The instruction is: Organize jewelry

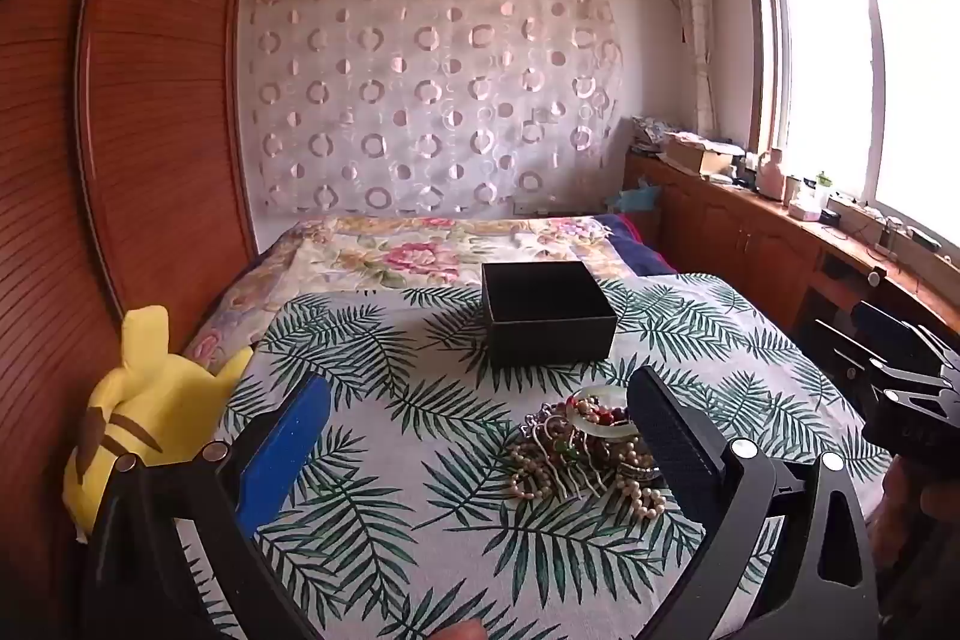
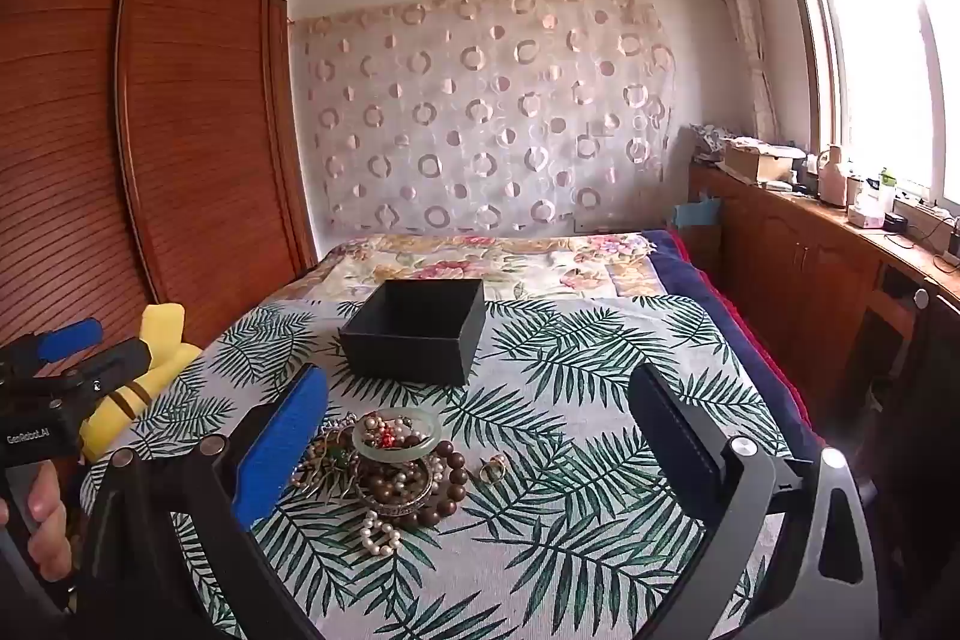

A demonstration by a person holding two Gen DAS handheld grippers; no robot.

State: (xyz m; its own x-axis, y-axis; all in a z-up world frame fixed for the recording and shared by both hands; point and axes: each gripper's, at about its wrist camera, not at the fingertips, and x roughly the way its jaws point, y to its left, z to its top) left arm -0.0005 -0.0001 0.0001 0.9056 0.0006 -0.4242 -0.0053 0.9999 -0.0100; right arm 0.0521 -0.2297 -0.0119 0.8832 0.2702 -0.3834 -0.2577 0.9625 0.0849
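Observation:
A pile of jewelry [image 1: 585, 451] lies on the leaf-print cloth [image 1: 420, 460]: pearl strands, a pale jade bangle, red and brown beads. In the right wrist view the pile [image 2: 390, 466] also shows a brown bead bracelet and a gold ring [image 2: 493, 469]. An open black box [image 1: 547, 313] stands behind it, and also shows in the right wrist view [image 2: 417, 331]. My left gripper [image 1: 480, 436] is open and empty, above the cloth, with the pile by its right finger. My right gripper [image 2: 480, 436] is open and empty, with the pile by its left finger.
A yellow plush toy [image 1: 129, 412] sits at the cloth's left edge. A wooden wardrobe [image 1: 150, 100] stands on the left. A floral bedspread [image 1: 432, 250] lies behind the box. A wooden cabinet top [image 2: 840, 232] with clutter runs under the window on the right.

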